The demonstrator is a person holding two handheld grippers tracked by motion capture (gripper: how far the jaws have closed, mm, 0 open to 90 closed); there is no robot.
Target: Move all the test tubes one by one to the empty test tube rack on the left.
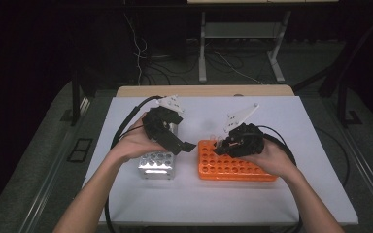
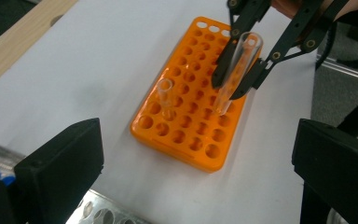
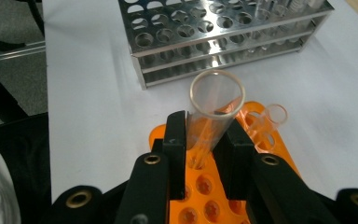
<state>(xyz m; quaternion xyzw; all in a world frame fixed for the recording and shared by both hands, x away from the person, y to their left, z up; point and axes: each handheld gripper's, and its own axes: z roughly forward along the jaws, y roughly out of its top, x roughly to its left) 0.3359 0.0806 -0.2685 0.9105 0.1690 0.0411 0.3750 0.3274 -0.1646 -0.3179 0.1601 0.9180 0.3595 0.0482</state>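
Observation:
My right gripper (image 3: 205,126) is shut on a clear test tube (image 3: 213,109), which leans over the orange rack (image 3: 200,186). The left gripper view shows that tube (image 2: 238,65) between the right gripper's (image 2: 233,88) thin black fingers, its lower end at a hole in the orange rack (image 2: 168,133); I cannot tell whether it is still inside. A second, shorter tube (image 2: 166,97) stands in the rack near its far edge. My left gripper (image 1: 182,144) hangs open above the metal rack (image 1: 156,165), with nothing between its jaws. In the high view the right gripper (image 1: 219,145) is over the orange rack's (image 1: 238,171) left end.
The steel rack (image 3: 182,51) has three tiers and many holes, with several tubes at its far right end. Both racks sit on a white table top (image 1: 272,121). Black cables (image 1: 126,121) trail from each gripper. Table legs and wires lie on the floor beyond.

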